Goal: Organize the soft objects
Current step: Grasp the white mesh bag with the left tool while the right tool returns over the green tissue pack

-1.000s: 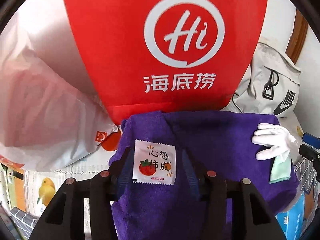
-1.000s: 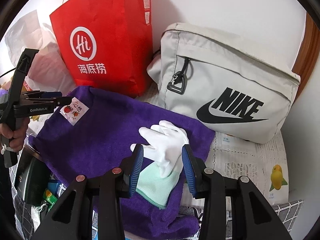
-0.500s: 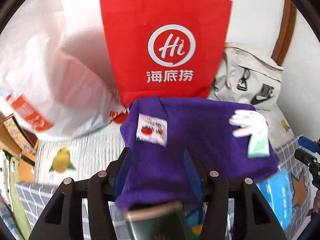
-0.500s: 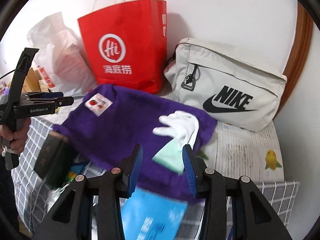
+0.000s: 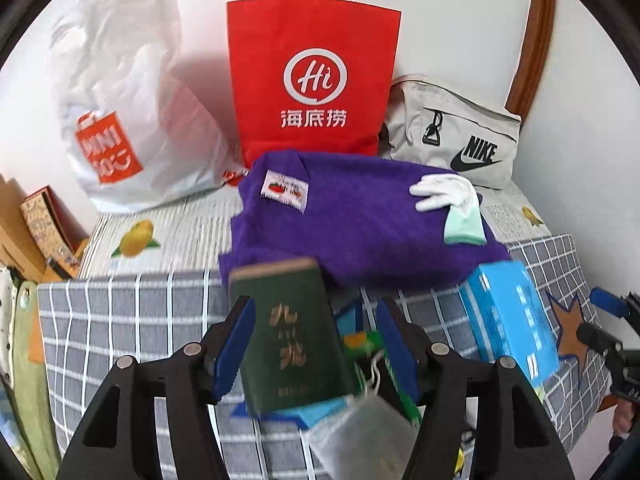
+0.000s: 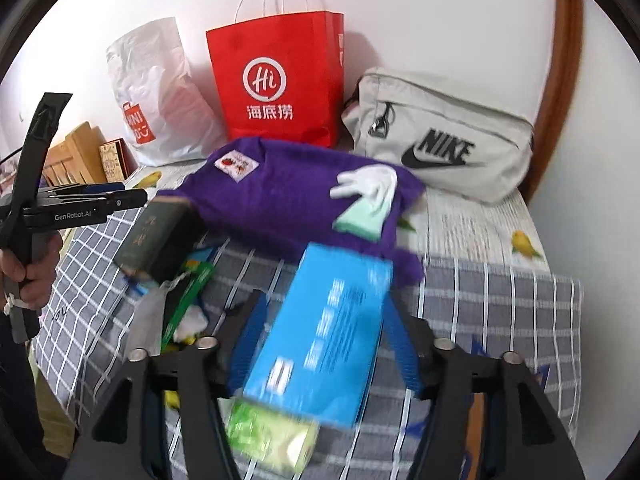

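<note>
On top of the purple towel lies one white glove with a mint-green cuff, and toward the towel's far left corner sits one small sachet printed with a tomato. Compared with a second ago, both cameras have pulled back: the towel, which then filled the lower view between the fingers, now lies farther off, and a grey checked cloth with clutter shows in front of it. The towel is a single folded piece, deep purple and fuzzy, resting on a fruit-printed cover, its front edge overhanging onto the checked cloth. Nearer the cameras lie one dark green box and one blue box, both blurred. Behind the towel stand three bags: one red paper bag, one white plastic bag and one beige Nike pouch, all against the wall. The left gripper has its jaws spread wide over the green box, gripping nothing. The right gripper is likewise wide apart above the blue box, holding nothing.
</note>
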